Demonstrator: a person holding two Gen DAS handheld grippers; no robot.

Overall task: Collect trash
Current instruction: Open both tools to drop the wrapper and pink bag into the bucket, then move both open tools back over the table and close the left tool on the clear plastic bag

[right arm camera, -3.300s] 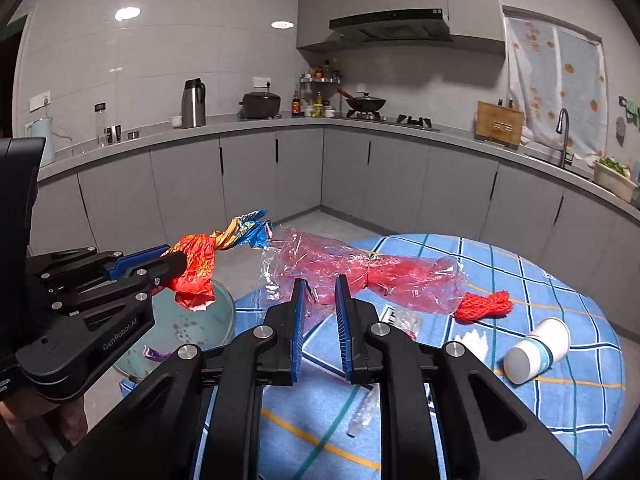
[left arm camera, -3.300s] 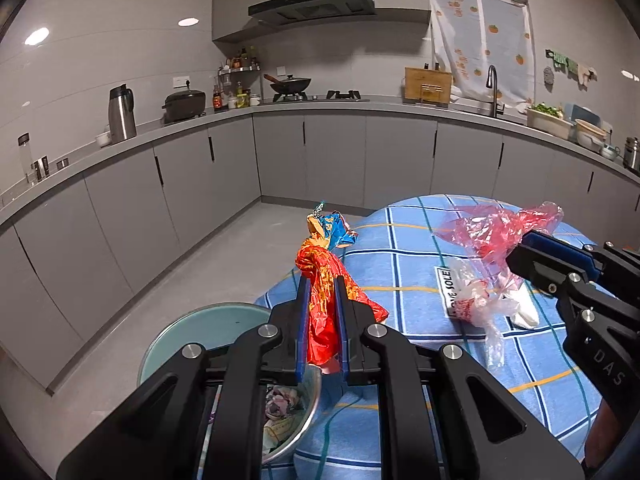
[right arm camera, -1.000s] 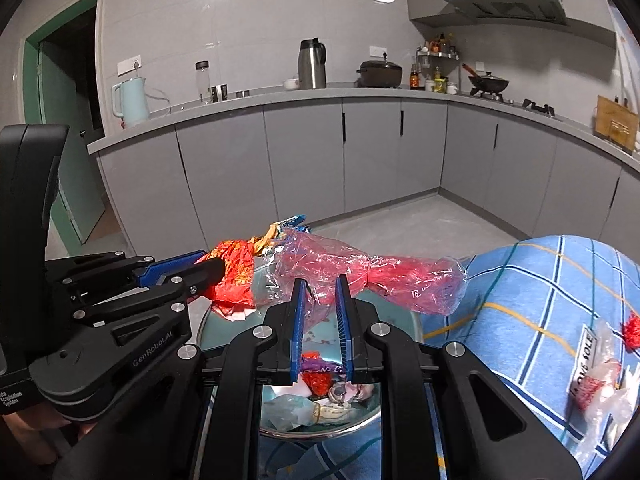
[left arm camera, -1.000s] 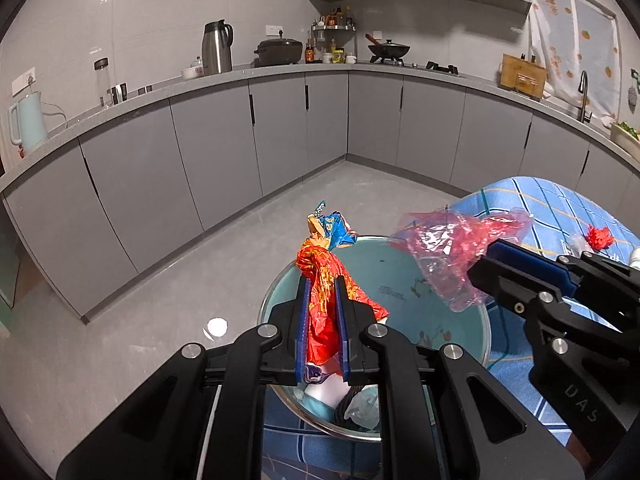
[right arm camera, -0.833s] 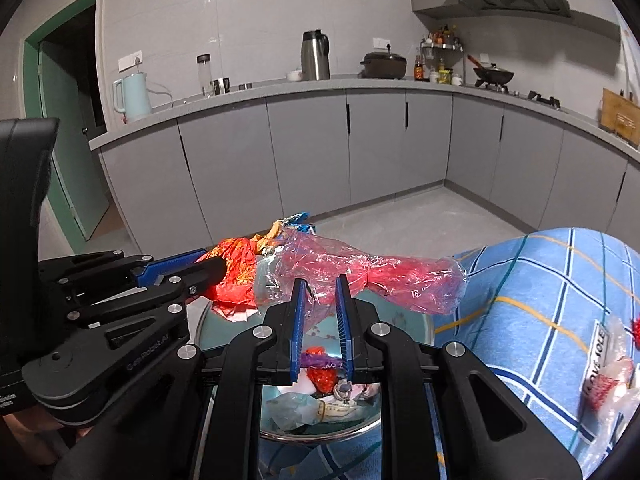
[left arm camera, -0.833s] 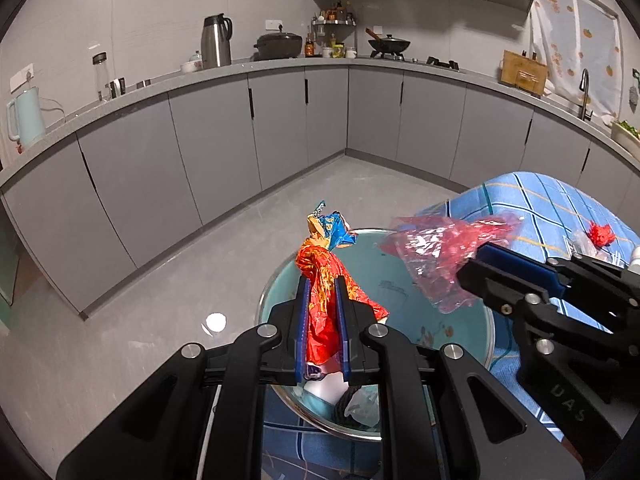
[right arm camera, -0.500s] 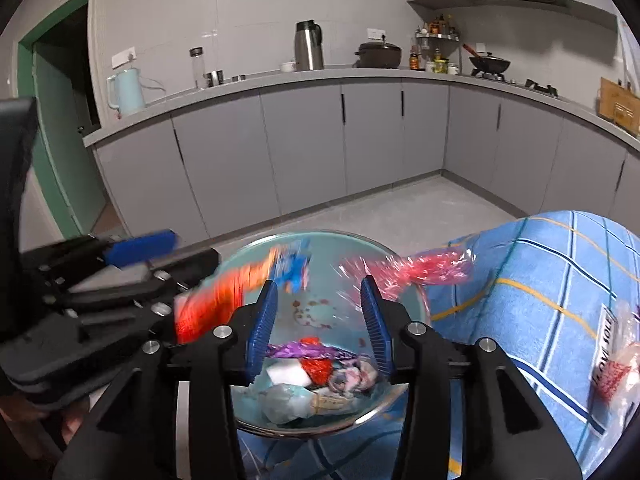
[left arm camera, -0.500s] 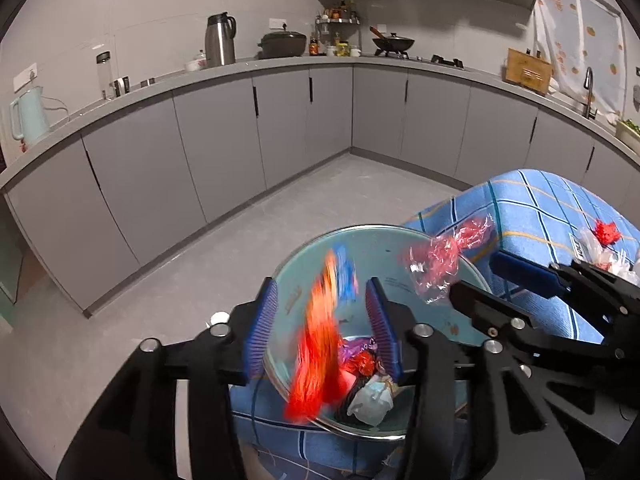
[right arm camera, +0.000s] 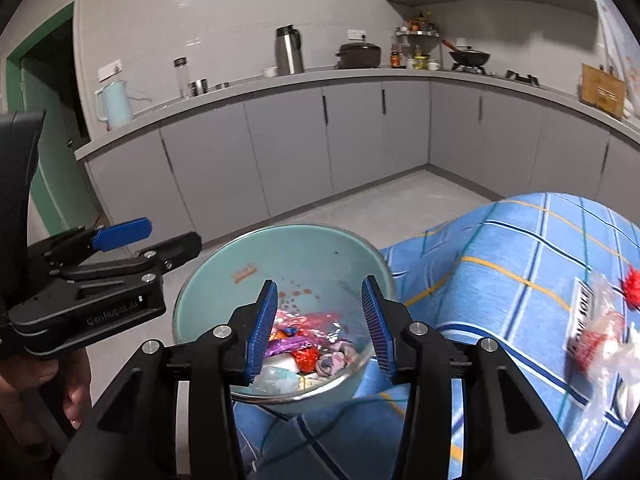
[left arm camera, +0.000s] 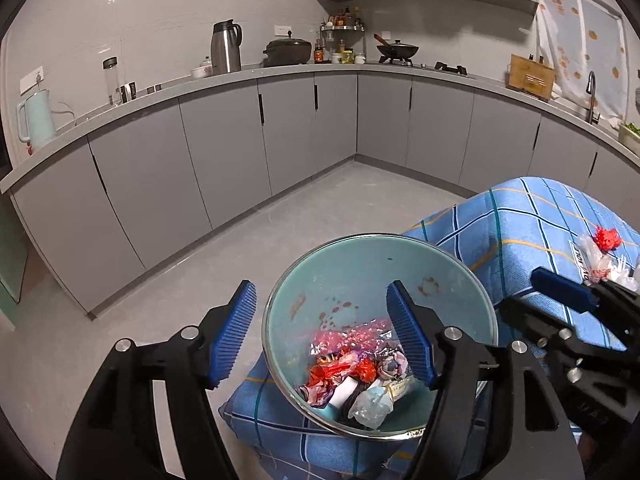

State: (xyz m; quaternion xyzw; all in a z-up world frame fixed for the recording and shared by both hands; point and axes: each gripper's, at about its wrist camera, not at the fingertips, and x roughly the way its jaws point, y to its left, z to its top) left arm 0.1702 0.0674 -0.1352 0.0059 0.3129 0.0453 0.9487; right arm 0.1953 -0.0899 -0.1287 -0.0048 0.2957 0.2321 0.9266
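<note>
Bowl (left arm camera: 460, 280) beside checked tablecloth (left arm camera: 540, 220)

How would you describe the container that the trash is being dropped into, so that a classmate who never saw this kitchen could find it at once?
Start at the table with the blue checked cloth. At its edge nearest the grey cabinets sits a round bowl, pale teal inside with a shiny metal rim. It alone holds a heap of crumpled wrappers; the other litter lies loose on the cloth.

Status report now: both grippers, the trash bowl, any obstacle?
Left gripper open, empty. Right gripper open, empty. Wrappers lie in the bowl. More trash on the table; nothing blocks.
</note>
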